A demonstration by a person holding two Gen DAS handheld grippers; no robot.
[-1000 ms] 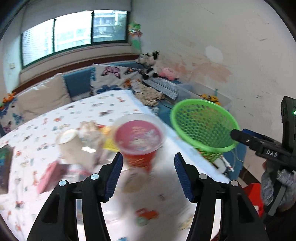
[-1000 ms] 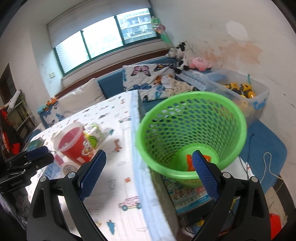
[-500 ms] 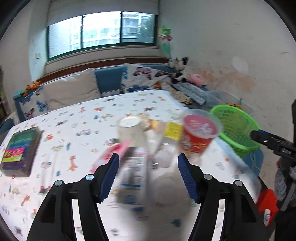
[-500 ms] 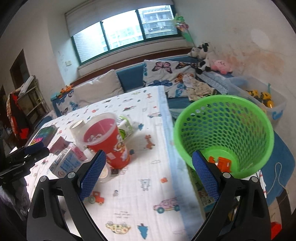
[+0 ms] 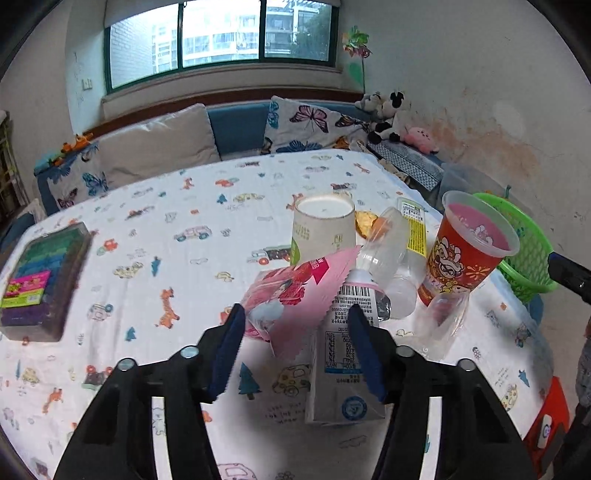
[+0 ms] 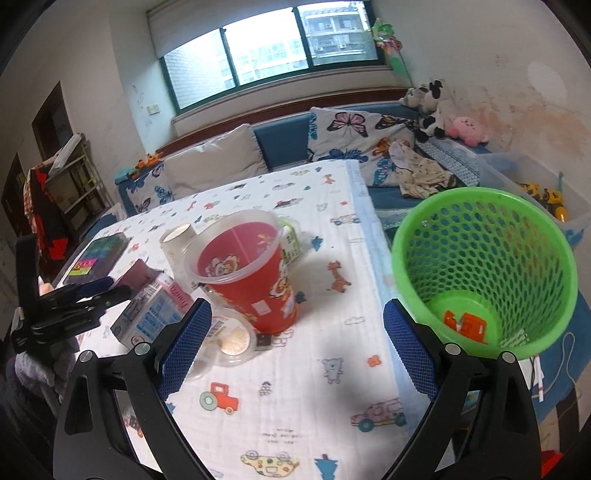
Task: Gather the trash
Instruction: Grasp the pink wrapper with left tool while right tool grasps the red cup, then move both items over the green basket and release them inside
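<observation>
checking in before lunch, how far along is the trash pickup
Barely started. Done: one orange scrap lies in the green basket. In hand: nothing; the left claw, just narrowing, frames the pink wrapper and milk carton; the right claw is open. Left: red cup, paper cup, clear bottles.

table (image 5: pixel 155 206): cartoon-print cloth | block of coloured sticky notes (image 5: pixel 44 280): near its left edge | sofa (image 6: pixel 280 146): beige and butterfly cushions | plush toys (image 6: pixel 428 107): by the wall | window (image 5: pixel 221 33): behind
</observation>
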